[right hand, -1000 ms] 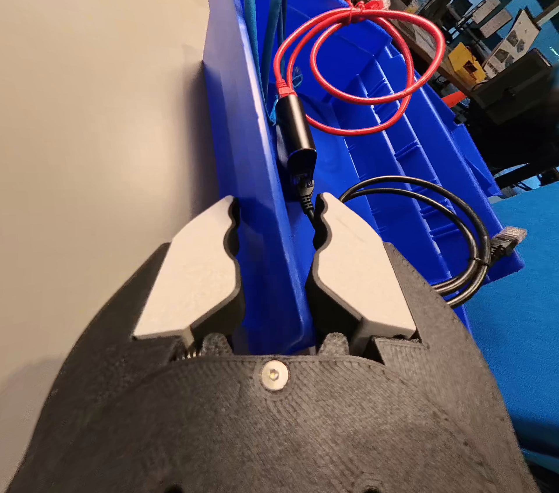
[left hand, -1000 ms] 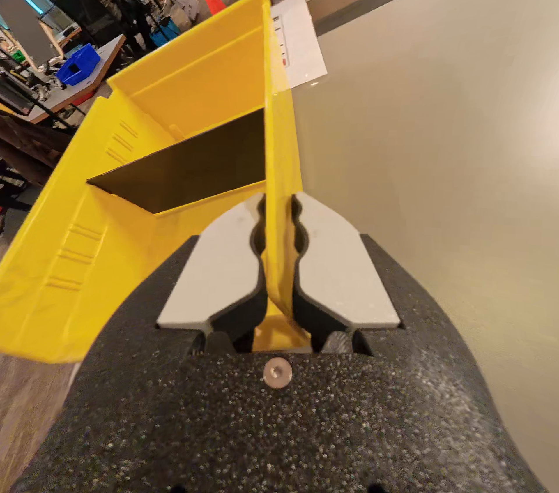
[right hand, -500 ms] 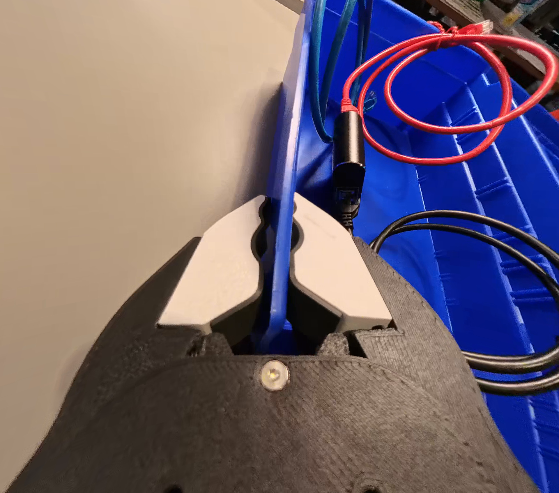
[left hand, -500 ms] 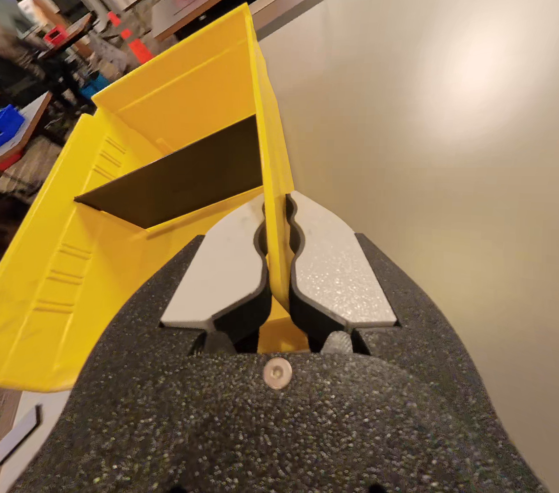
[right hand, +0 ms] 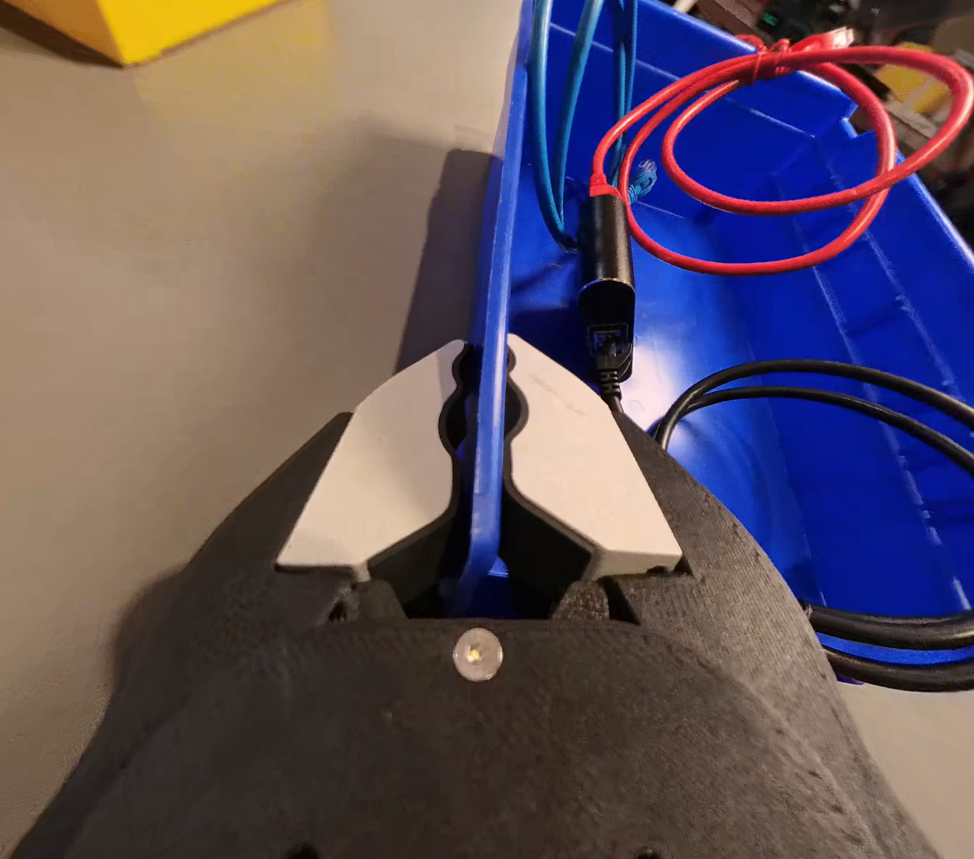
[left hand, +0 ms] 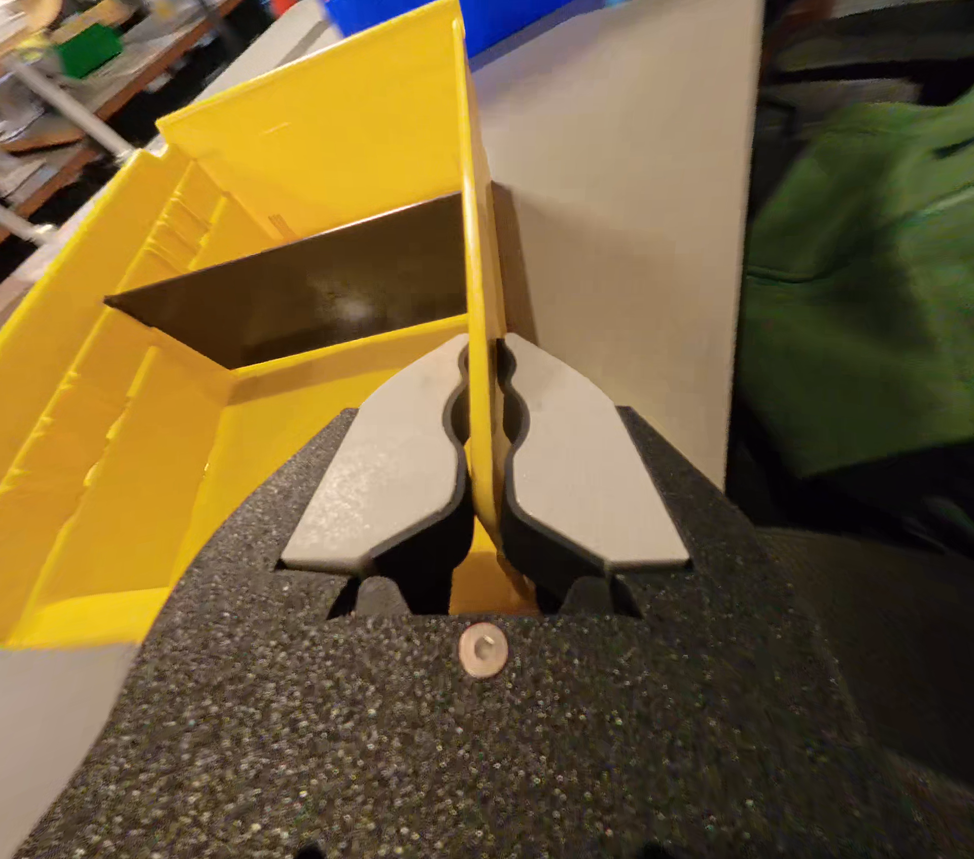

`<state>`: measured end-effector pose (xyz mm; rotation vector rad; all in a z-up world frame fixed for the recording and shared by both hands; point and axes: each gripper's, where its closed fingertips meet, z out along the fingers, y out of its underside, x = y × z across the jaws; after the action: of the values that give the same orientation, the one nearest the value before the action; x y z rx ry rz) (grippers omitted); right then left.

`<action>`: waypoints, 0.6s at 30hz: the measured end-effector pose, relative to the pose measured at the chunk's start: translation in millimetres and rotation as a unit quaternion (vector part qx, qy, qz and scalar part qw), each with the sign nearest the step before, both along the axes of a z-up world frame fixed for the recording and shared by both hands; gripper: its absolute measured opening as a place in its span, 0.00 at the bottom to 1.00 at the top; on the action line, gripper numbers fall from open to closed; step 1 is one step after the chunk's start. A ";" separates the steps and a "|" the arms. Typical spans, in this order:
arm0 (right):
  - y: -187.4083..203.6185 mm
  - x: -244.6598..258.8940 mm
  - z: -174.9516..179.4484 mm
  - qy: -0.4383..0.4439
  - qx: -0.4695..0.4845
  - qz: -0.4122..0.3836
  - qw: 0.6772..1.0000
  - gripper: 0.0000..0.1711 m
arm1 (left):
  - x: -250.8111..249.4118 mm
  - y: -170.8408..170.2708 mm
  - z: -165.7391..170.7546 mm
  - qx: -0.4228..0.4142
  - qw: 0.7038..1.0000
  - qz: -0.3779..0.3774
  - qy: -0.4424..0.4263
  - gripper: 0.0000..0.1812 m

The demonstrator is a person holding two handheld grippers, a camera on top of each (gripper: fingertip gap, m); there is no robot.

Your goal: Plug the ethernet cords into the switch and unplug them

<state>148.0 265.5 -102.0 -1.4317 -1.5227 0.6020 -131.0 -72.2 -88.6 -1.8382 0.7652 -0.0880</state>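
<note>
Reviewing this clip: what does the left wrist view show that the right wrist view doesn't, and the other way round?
Only the left wrist view shows the left tongs shut on the yellow bin's side wall, the black divider inside it, and a green bag beside the table.

Only the right wrist view shows the right tongs shut on the blue bin's wall, with its contents: blue cord, red cord, black cord, and a black adapter.

Both show the two bins and the grey table.
</note>
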 end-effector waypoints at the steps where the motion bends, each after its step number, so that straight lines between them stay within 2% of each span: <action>1: -1.7 -7.2 0.0 0.000 -0.001 0.022 1.000 0.04 | 5.3 -1.9 0.3 -0.001 1.000 -0.031 -0.004 0.03; 5: -4.2 -37.8 -0.3 -0.005 -0.010 0.109 0.994 0.04 | 20.0 -8.6 0.4 -0.007 0.992 -0.126 -0.010 0.04; 9: -4.0 -75.9 -0.2 -0.005 -0.012 0.186 0.982 0.04 | 25.3 -11.6 0.6 -0.015 0.982 -0.189 -0.019 0.03; 13: -4.0 -125.8 0.3 0.008 0.001 0.237 0.972 0.04 | 27.8 -11.7 2.6 -0.016 0.972 -0.228 -0.049 0.03; 18: -12.9 -184.5 1.1 0.022 0.029 0.272 0.962 0.05 | 32.2 -9.1 3.9 -0.009 0.967 -0.242 -0.082 0.03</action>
<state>-36.5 252.6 -100.9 -0.9387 -1.8911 0.8988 -98.8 -81.3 -84.6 -1.6019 1.0818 -0.5552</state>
